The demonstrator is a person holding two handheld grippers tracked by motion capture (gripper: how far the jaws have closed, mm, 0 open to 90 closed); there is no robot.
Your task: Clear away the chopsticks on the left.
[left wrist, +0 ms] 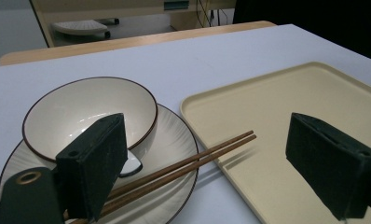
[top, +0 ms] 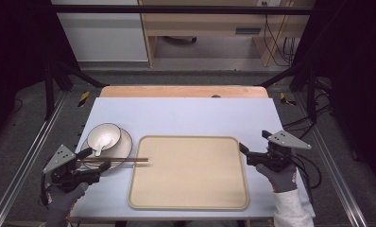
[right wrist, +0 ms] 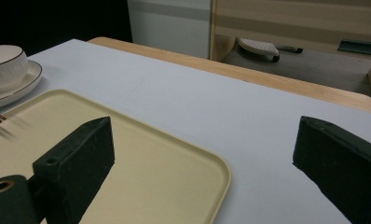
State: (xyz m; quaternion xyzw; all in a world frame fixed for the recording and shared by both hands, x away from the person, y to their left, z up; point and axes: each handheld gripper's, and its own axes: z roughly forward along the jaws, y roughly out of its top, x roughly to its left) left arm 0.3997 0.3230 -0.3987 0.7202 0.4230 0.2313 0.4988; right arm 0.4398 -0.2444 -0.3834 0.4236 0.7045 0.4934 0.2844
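Chopsticks (left wrist: 188, 163), two of them, lie side by side as a pair; the left gripper view places them nearest, running from behind its left jaw across the plate (left wrist: 174, 140) with their tips out over the rim of the tray (left wrist: 277, 121). Left gripper (top: 92, 165): jaws spread wide, nothing pinched; the chopsticks pass between them in the high view, and no pad presses on them. That view also shows one spoon (left wrist: 130, 164), partly hidden behind the left jaw, lying under the bowl (left wrist: 85, 116) rim on the plate. In the high view the spoon reads differently, as resting inside the bowl with its handle toward the near rim; exact seat cannot be settled.

Right gripper (top: 253, 152): jaws released, held apart with bare table (right wrist: 211, 116) and a tray corner between them, gripping nothing. Its view gives the bowl's ribbed outer wall and the plate edge at far left, plus the chopstick tips over the tray edge.

High view alone shows both gloved hands at once, left hand (top: 65, 194) low left, right hand (top: 283, 177) beside the tray's right edge.

Count: one tray, one plate, one bowl, one spoon, two chopsticks, two grippers. Farther back, the wooden table edge, then a wooden cabinet on the floor.
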